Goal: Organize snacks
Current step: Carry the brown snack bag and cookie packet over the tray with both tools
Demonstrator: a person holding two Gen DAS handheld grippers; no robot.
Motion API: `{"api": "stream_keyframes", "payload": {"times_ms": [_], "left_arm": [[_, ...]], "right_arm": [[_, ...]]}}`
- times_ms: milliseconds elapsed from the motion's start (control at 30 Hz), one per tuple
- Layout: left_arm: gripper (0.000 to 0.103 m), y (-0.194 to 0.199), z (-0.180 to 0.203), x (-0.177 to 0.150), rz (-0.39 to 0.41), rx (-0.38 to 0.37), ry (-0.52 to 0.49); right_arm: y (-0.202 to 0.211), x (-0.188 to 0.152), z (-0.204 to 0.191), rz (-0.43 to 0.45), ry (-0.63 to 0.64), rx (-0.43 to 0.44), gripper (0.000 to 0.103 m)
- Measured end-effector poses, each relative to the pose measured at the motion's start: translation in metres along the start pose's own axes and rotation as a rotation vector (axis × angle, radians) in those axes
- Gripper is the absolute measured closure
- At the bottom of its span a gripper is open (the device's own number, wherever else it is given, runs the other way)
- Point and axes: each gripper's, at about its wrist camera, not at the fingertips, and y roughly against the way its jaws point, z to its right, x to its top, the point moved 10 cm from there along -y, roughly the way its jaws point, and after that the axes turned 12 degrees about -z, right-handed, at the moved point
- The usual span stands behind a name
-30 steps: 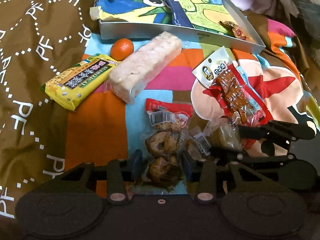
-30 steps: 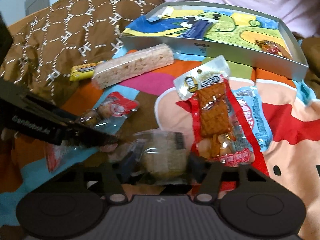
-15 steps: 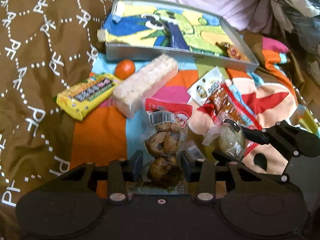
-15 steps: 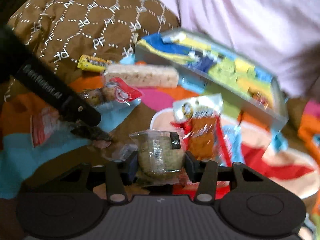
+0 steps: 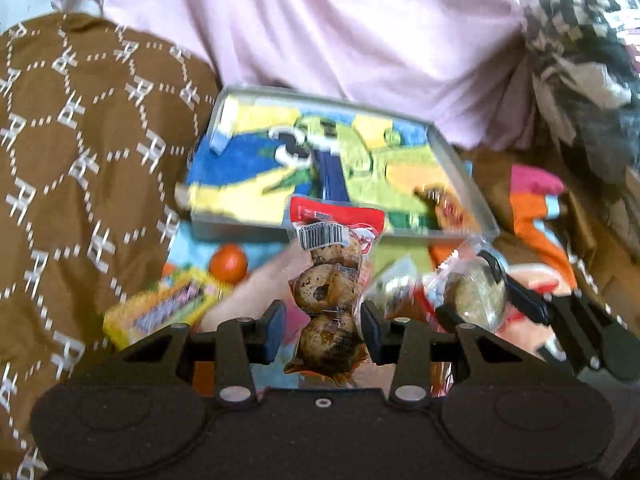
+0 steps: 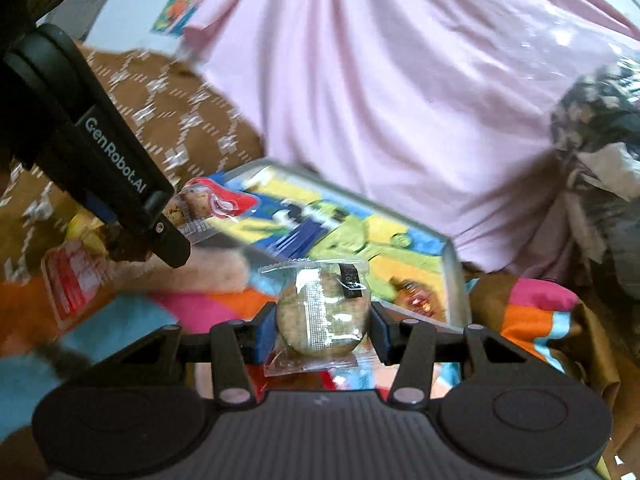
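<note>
Snacks lie spread over a patchwork cover (image 5: 532, 208) in pink, orange, blue and red, and two of them are off it, one in each gripper. We see the left gripper (image 5: 322, 330) with its jaws clenched on the lower end of a clear pouch of round brown pastries (image 5: 328, 276); the pouch stands upright, its red top and barcode uppermost. We see the right gripper (image 6: 322, 330) with its jaws clenched on both sides of a round speckled cake in clear wrap (image 6: 322, 314), held clear of the cover.

Beyond both held items sits a shallow grey tray (image 5: 460, 164), lined with a blue, yellow and green cartoon print. Inside it we note a dark blue bar (image 5: 330, 174) near the middle and a small brown-red wrapped piece (image 5: 448, 204) by the near right corner. In front of the tray's left end rests a small orange fruit (image 5: 228, 264), and just beside it a yellow packet (image 5: 160, 312); both are blurred.

To the left, a brown quilt with a white dotted pattern (image 5: 80, 160) rises beside the cover. Behind the tray hangs pale pink fabric (image 5: 340, 32) in folds. At the far right lies a dark patterned bundle (image 5: 592, 80); we cannot tell what it is.
</note>
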Motion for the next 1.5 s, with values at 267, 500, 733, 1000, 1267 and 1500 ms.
{"api": "stream_keyframes", "payload": {"times_ms": [267,500,733,1000,1267,1500], "left_arm": [[0.06,-0.01,0.012,0.061,0.107,0.033,0.029],[0.06,-0.031,-0.005,0.113,0.201,0.111,0.109],[0.06,-0.069,-0.024,0.133,0.212,0.172,0.171],[0.06,-0.109,-0.031,0.138,0.172,0.207,0.165],[0.06,-0.13,-0.034,0.137,0.119,0.218,0.178],[0.058,-0.134,-0.035,0.136,0.113,0.233,0.173]], "right_arm": [[-0.028,0.03,0.032,0.082,-0.125,-0.063,0.05],[-0.053,0.053,0.049,0.133,-0.192,-0.068,0.05],[-0.085,0.053,0.05,0.112,-0.241,-0.034,0.05],[-0.118,0.037,0.058,0.033,-0.306,0.018,0.05],[-0.133,0.03,0.06,-0.024,-0.336,0.065,0.05],[-0.139,0.028,0.063,-0.057,-0.354,0.077,0.05]]}}
